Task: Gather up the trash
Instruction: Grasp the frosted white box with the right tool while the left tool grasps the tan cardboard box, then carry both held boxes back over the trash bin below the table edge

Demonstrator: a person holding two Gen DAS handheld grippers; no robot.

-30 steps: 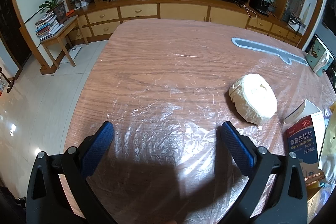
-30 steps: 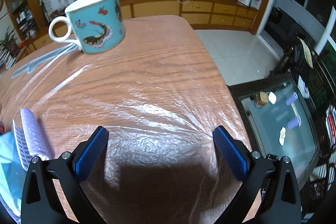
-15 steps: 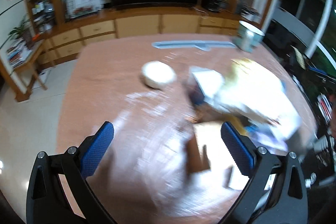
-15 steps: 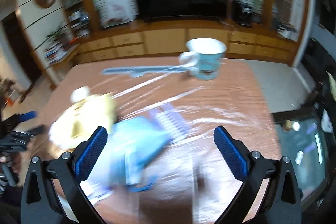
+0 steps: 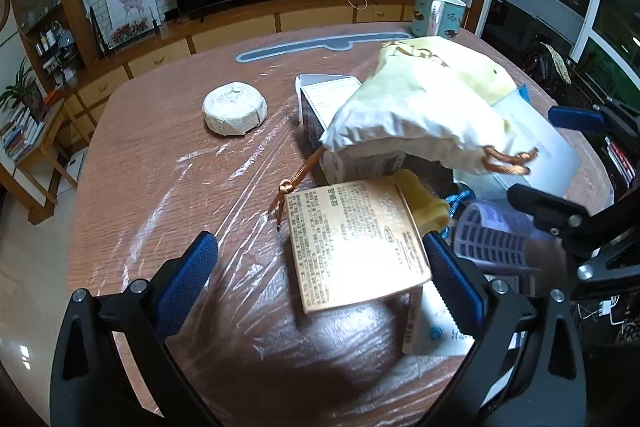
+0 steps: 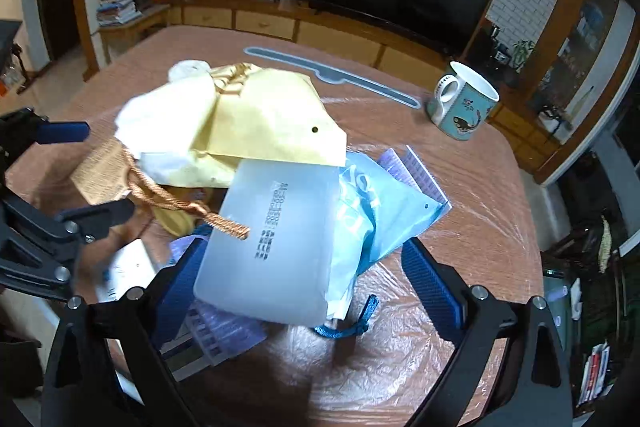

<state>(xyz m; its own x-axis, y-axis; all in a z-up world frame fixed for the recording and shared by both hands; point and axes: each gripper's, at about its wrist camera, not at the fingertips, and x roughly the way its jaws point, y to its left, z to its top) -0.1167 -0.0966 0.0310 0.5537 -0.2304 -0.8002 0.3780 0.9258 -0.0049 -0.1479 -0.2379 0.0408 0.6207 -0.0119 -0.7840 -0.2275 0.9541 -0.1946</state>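
From the left wrist view, the left tool [image 5: 320,267] stands wide open over the bench [image 5: 132,163], and it holds nothing. One second ago only bare wrapped wood lay between its pads, with the round white packet off to the right. Now a heap of trash fills the view. A tan printed box [image 5: 352,243] lies between the pads, but they do not press it. Just behind this box sits a cream paper bag [image 5: 416,107] with copper cord handles, resting on a dark carton [image 5: 316,115]. The round white packet [image 5: 235,108] is now left of the bag, apart from it. A teal mug [image 5: 436,13] stands behind the bag, near the far edge. To the right of the bag the right tool [image 5: 560,163] comes into view.

From the right wrist view, the right tool [image 6: 304,279] is also open and grips nothing; its jaws have just been closing a little. Earlier it looked at bare bench with the mug close by. Now a frosted plastic pouch [image 6: 276,239] lies between the pads, overlapping the left one, though I cannot tell if they touch. The cream paper bag [image 6: 260,119] lies on the pouch's far end. A light blue bag [image 6: 380,203] lies right of the pouch. The teal mug [image 6: 464,107] stands well right of the cream bag. The left tool [image 6: 76,171] shows left of the cream bag.
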